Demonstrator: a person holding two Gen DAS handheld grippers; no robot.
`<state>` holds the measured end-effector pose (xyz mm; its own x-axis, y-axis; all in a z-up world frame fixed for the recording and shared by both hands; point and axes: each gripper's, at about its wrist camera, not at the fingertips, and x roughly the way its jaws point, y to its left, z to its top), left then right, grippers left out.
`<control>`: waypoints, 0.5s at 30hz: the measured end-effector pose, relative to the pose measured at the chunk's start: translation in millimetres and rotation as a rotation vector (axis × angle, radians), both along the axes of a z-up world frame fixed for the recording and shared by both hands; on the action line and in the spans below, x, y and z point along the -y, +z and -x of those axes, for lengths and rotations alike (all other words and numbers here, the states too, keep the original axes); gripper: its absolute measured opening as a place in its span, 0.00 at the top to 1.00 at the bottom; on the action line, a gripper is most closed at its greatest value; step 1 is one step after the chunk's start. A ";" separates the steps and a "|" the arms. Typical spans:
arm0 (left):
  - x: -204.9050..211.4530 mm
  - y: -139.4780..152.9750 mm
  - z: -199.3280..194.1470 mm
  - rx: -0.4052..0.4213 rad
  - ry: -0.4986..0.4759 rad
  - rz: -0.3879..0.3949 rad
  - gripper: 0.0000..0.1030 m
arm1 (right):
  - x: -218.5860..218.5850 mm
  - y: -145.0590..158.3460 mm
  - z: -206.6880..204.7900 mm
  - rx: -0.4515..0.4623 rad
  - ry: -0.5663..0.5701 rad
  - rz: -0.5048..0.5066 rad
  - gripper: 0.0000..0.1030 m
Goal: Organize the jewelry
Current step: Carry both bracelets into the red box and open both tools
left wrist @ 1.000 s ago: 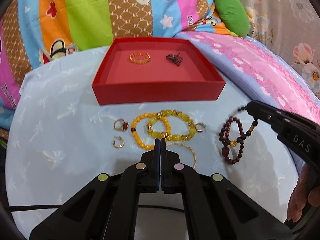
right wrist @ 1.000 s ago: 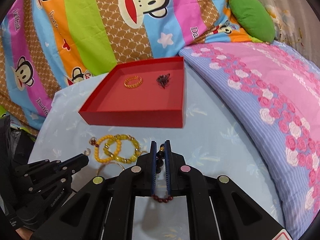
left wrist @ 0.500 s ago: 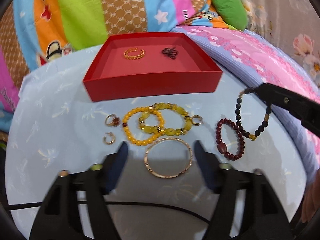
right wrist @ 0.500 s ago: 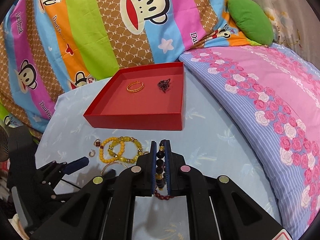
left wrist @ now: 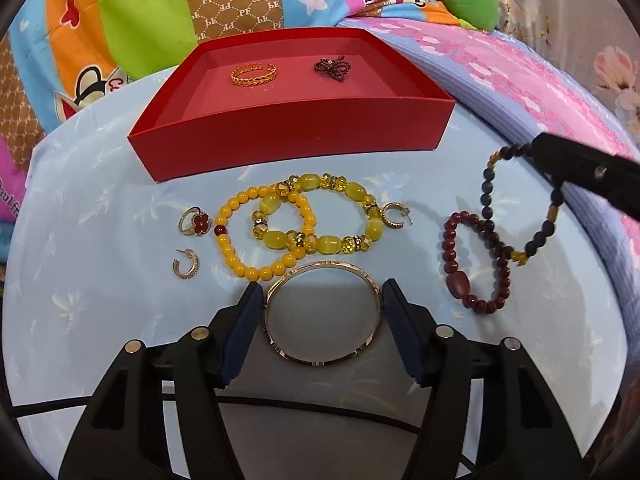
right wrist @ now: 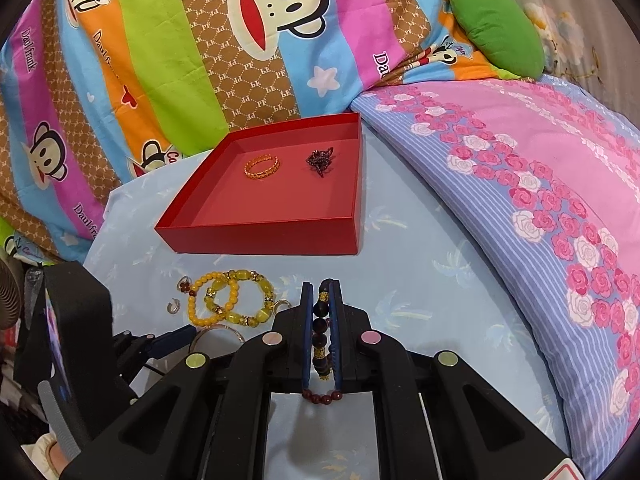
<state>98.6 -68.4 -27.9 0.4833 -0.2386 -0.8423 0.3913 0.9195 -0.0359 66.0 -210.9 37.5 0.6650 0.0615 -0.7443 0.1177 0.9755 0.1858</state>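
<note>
Jewelry lay spread on the pale blue cloth (left wrist: pixel 100 288), and nearest of all was the thin gold bangle (left wrist: pixel 322 314), flat on the cloth between the widely parted fingers of the left gripper (left wrist: pixel 322 300), which touched it on neither side. To the right, the right gripper (right wrist: pixel 321 308) was clamped on the dark bead bracelet (left wrist: pixel 486 196), whose loop hung from its tip, the low end just over the red bead bracelet (left wrist: pixel 474 264) on the cloth; whether the two touched I could not tell. Further off lay two overlapping yellow bead bracelets (left wrist: pixel 298 226), with a ring (left wrist: pixel 193 221) and two hoop earrings (left wrist: pixel 186 269) beside them. Beyond these stood the red tray (left wrist: pixel 296 136), holding only a gold bracelet (left wrist: pixel 253 74) and a small dark beaded piece (left wrist: pixel 331 67).

Two pick-ups seemed in hand at once. Next, the left fingers would need to close squarely on the bangle's rim, while the right carried its bracelet forward over the tray's near wall and let go.
</note>
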 end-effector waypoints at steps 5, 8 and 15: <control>-12.8 26.6 0.5 0.029 0.020 0.056 0.43 | -0.7 6.3 -4.1 0.006 0.015 -0.013 0.92; -20.8 61.7 -6.8 0.092 0.027 0.093 0.43 | 1.0 16.8 -16.9 0.017 0.032 -0.041 0.92; -23.6 121.0 -59.6 0.218 0.049 0.111 0.43 | -3.9 62.2 -85.9 0.086 0.106 -0.059 0.92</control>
